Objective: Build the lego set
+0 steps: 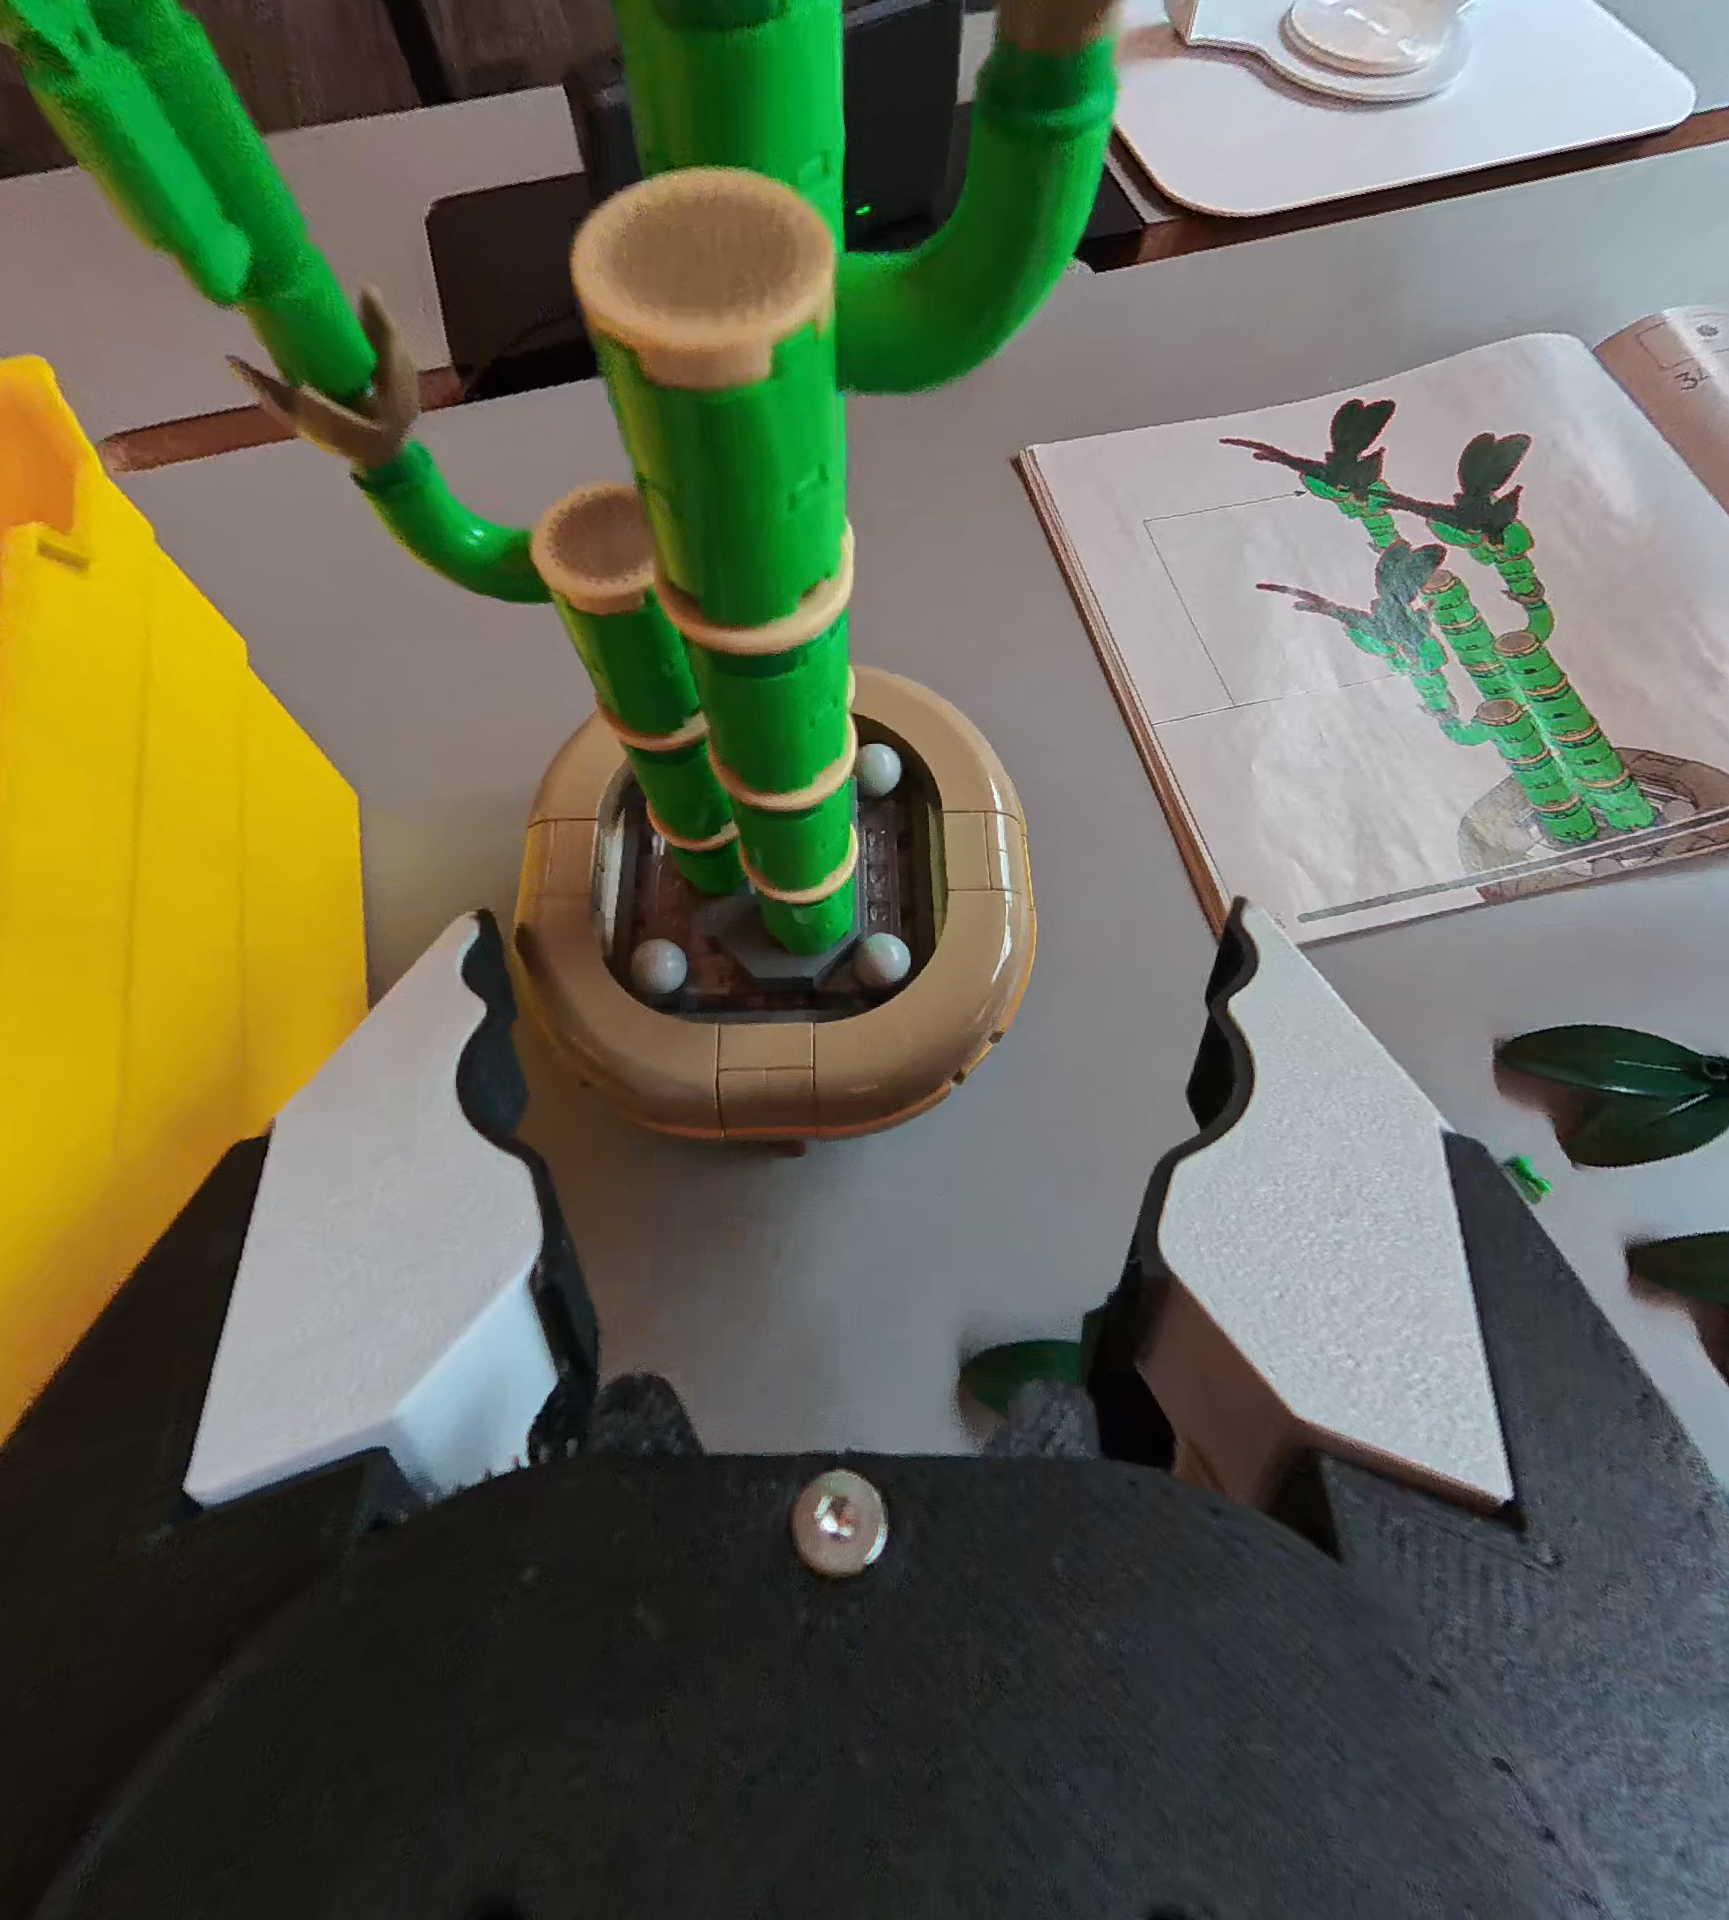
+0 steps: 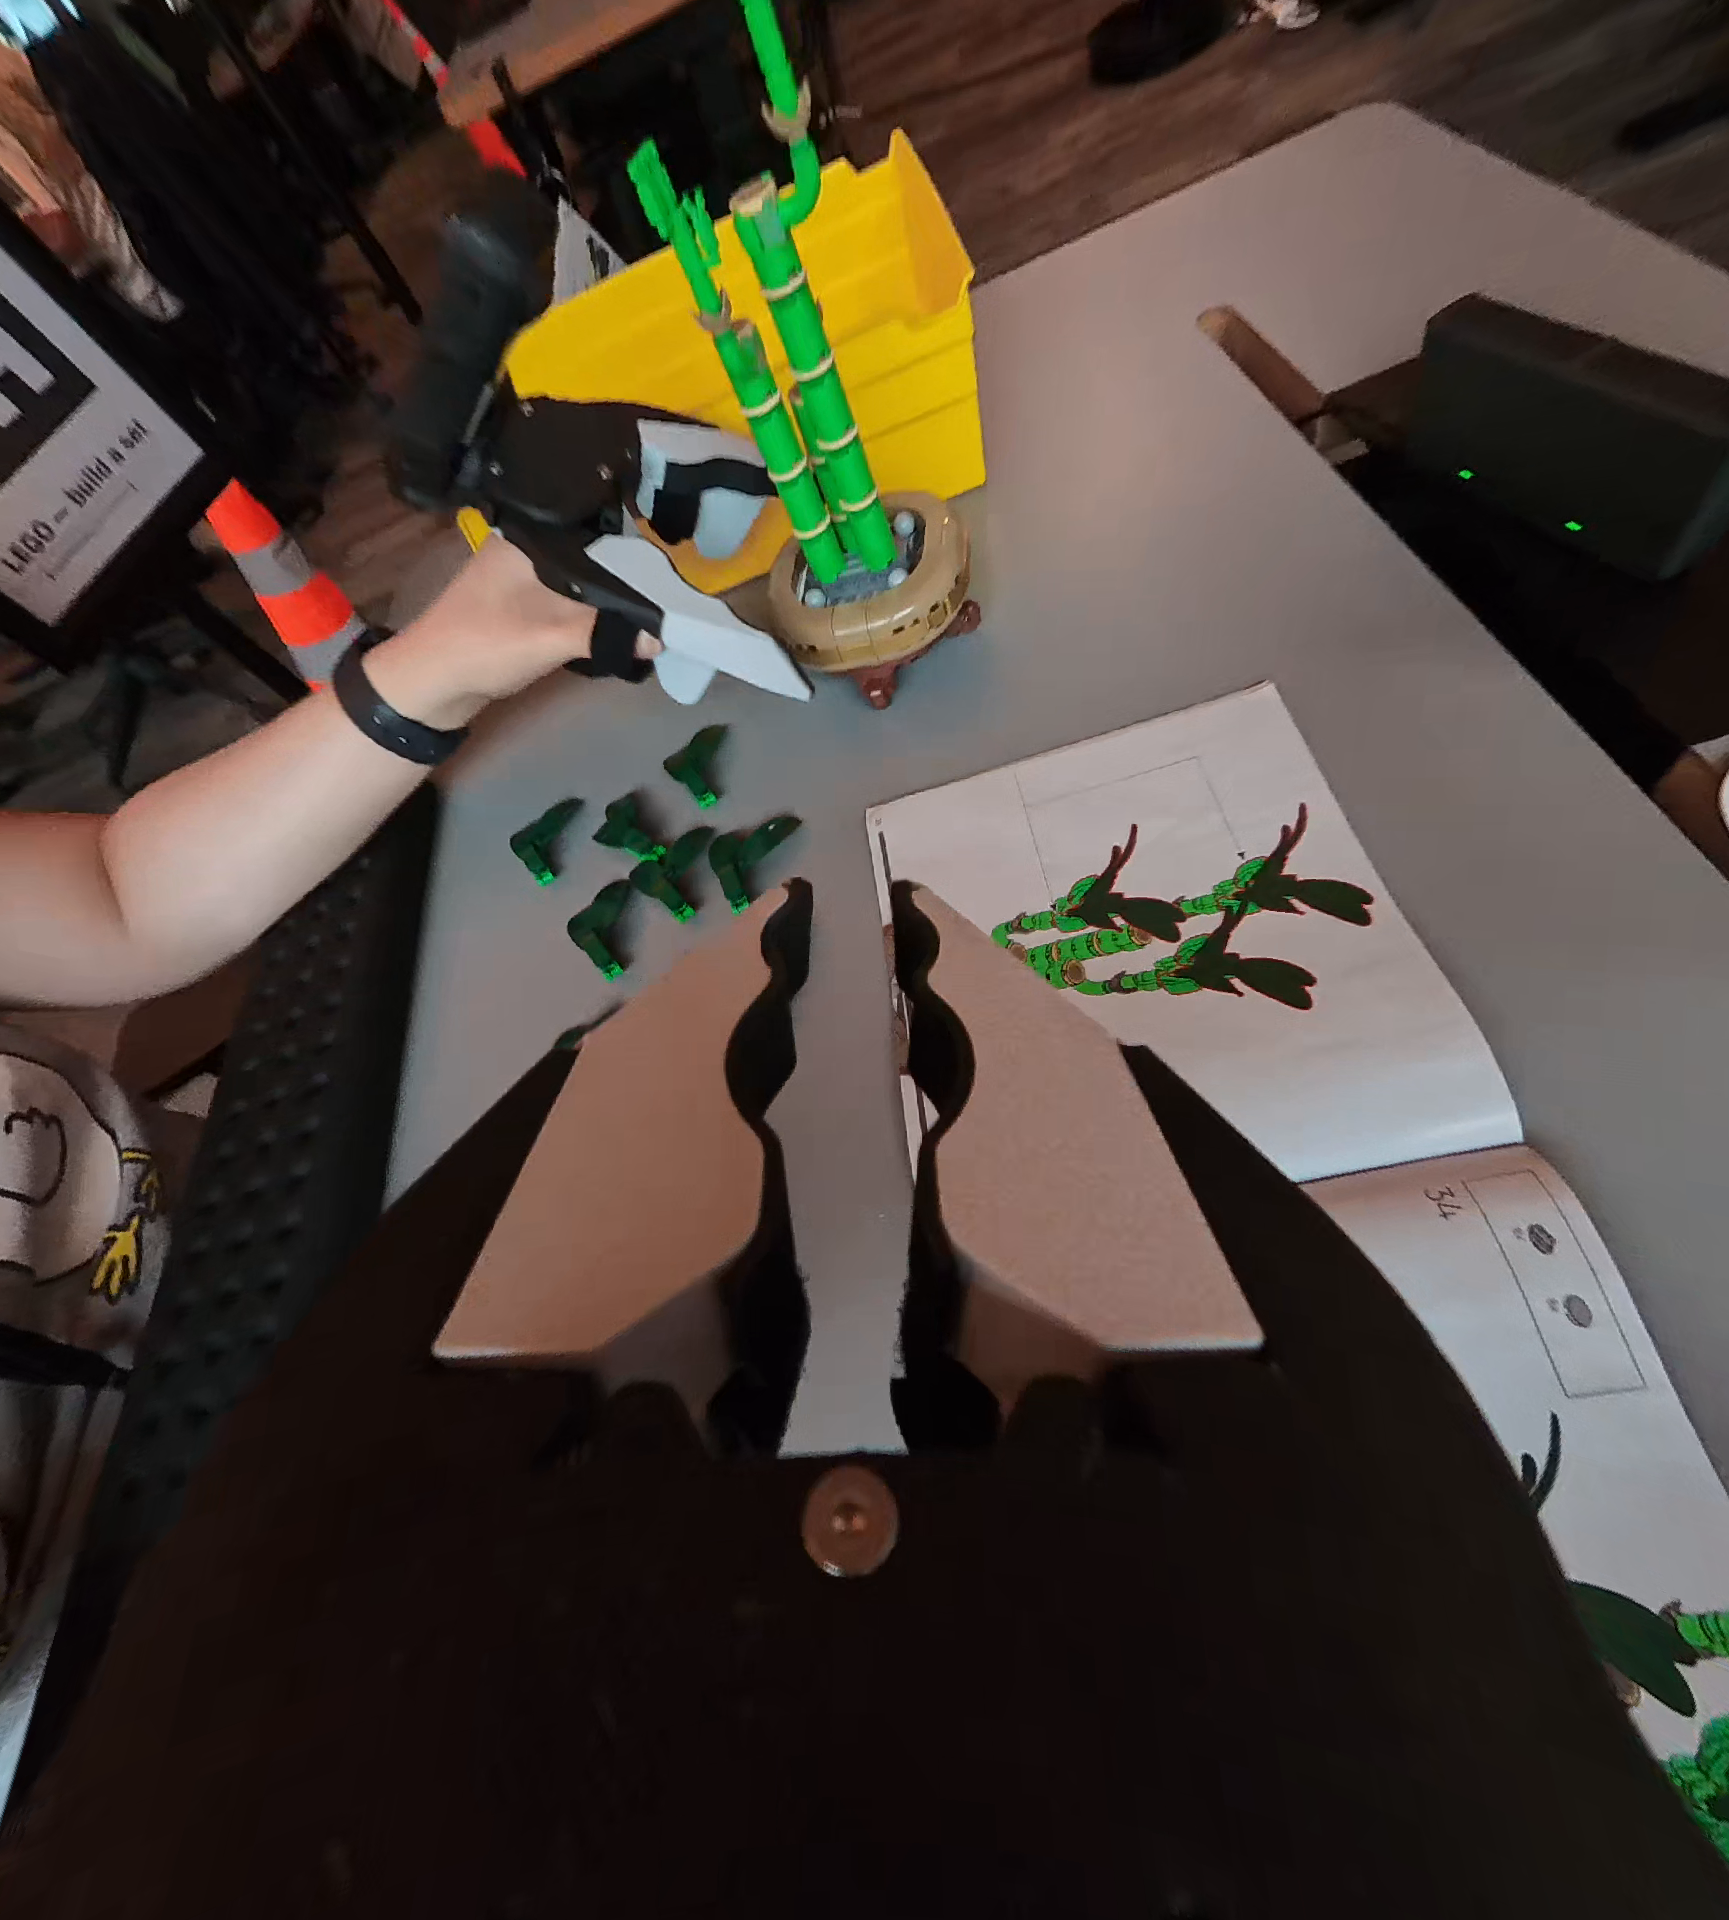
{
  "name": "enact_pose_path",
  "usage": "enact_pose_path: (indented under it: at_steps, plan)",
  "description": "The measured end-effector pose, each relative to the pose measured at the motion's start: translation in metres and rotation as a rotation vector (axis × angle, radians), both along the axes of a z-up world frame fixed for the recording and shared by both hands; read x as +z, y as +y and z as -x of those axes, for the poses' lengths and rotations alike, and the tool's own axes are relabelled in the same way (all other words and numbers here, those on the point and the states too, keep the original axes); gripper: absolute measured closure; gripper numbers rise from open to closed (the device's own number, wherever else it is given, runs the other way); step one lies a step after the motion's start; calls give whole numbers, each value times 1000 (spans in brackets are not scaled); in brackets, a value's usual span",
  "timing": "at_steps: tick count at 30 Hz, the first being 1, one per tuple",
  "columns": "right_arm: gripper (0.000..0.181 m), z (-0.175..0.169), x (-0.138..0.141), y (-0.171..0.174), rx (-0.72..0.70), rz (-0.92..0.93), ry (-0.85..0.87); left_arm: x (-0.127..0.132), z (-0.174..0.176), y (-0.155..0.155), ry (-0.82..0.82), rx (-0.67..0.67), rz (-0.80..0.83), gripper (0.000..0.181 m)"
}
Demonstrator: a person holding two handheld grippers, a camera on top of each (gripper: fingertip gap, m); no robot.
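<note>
I am holding my left gripper (image 1: 855,997) with its jaws spread wide and nothing between them, hovering just near of the tan rounded brick-built pot (image 1: 777,1049). The pot's near rim is sitting in the gap between my white fingertips (image 1: 424,1049), not touching either one. Bright green bamboo stalks with tan rings (image 1: 746,582) are rising from the pot, tilting toward my camera. A yellow plastic bin (image 1: 91,831) is crowding the left side, leaving little room there; bare grey tabletop (image 1: 1099,935) is lying open to the right.

I am holding my right gripper (image 2: 849,904) with its jaws only narrowly parted and empty, hovering over the table, well apart from the pot (image 2: 870,613) at the far side. A scatter of dark green leaf pieces (image 2: 652,862) is lying just left of my fingertips, and the open paper instruction booklet (image 2: 1255,1039) is lying just right, its near-left edge running under my right finger. My left gripper (image 2: 725,592) is hovering beside the pot's left.
</note>
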State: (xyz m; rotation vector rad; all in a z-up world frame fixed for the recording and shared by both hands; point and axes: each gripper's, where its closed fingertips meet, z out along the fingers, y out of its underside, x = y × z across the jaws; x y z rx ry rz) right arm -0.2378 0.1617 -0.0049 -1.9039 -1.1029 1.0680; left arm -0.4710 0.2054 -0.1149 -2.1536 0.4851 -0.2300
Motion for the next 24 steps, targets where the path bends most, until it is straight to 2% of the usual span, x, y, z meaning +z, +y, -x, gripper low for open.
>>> enact_pose_path:
  at_steps: [6, 13, 21, 24]
  plan:
    - [168, -15, 17, -4, -4, 22, 67, -12, 1, 6, -9, 2, 29, 47]
    - [168, -15, 10, -5, 4, 33, 36, -18, 14, 11, 57, 21, 22, 49]
    - [168, -16, 8, -5, 8, 51, 33, -18, 11, 12, 37, -26, 12, 67]
    - [168, -20, 7, -3, 1, 61, 40, -19, 11, 12, 45, -26, 10, 68]
